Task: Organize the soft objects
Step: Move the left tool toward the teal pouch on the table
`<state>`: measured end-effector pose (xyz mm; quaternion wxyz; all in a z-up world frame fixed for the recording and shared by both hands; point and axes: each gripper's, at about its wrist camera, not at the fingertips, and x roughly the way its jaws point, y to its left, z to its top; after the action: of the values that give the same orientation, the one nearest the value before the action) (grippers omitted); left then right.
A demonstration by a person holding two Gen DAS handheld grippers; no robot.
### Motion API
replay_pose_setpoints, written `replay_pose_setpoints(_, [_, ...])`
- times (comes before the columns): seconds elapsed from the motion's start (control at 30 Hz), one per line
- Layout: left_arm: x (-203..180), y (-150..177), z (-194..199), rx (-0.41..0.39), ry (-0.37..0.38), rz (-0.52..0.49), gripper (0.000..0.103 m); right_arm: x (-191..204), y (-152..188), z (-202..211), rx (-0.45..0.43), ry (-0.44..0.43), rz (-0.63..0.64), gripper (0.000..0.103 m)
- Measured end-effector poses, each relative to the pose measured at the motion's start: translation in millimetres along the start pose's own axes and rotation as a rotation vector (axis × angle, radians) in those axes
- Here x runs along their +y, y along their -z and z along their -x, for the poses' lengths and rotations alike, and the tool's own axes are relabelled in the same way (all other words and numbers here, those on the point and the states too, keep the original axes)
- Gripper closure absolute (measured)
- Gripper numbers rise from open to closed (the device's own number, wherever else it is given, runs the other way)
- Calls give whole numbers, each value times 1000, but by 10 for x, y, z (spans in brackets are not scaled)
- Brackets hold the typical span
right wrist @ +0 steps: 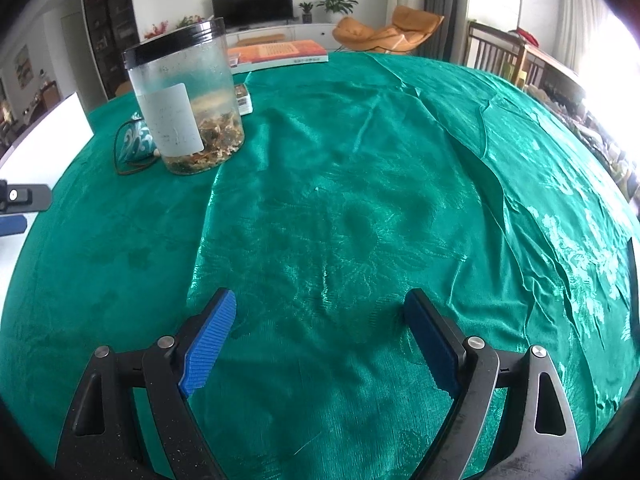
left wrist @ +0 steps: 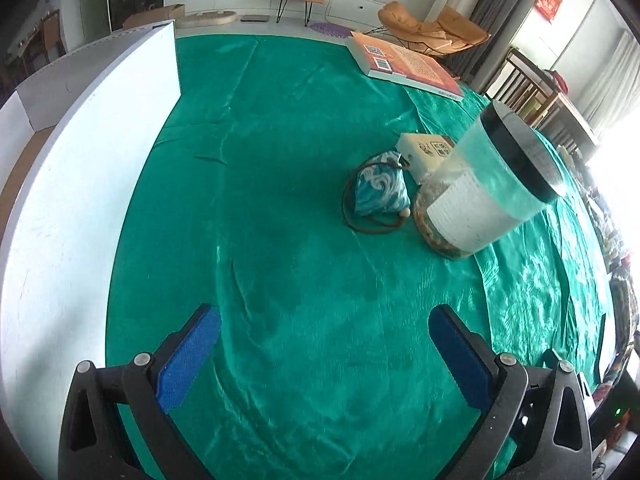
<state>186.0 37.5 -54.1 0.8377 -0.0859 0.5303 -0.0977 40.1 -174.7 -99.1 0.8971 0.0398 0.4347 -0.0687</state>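
A small blue-and-white patterned fabric pouch (left wrist: 381, 189) with a brown cord lies on the green tablecloth (left wrist: 280, 220), just left of a clear jar. It shows partly hidden behind the jar in the right wrist view (right wrist: 138, 140). My left gripper (left wrist: 324, 316) is open and empty, well short of the pouch. My right gripper (right wrist: 320, 300) is open and empty over bare cloth (right wrist: 340, 220). The left gripper's fingertips (right wrist: 16, 224) show at the left edge of the right wrist view.
A clear jar with a black lid (left wrist: 492, 192) (right wrist: 188, 100) holds dried bits. A small cream box (left wrist: 424, 152) sits behind the pouch. An orange book (left wrist: 404, 64) (right wrist: 280, 54) lies at the far edge. A white board (left wrist: 80, 168) stands on the left.
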Motion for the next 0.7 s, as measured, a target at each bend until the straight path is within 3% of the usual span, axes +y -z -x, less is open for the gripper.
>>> replay_pose_setpoints(0.33, [98,-759,-264,-9,66,150,0,3,1,0,0,0,0,14])
replay_pose_setpoints(0.63, [-14,-923,-822,59,55,176,0,3,1,2,0,1,0,14])
replay_pose_setpoints(0.7, [-53,-933,-826,24,23,146,0,3,1,1,0,0,0,14])
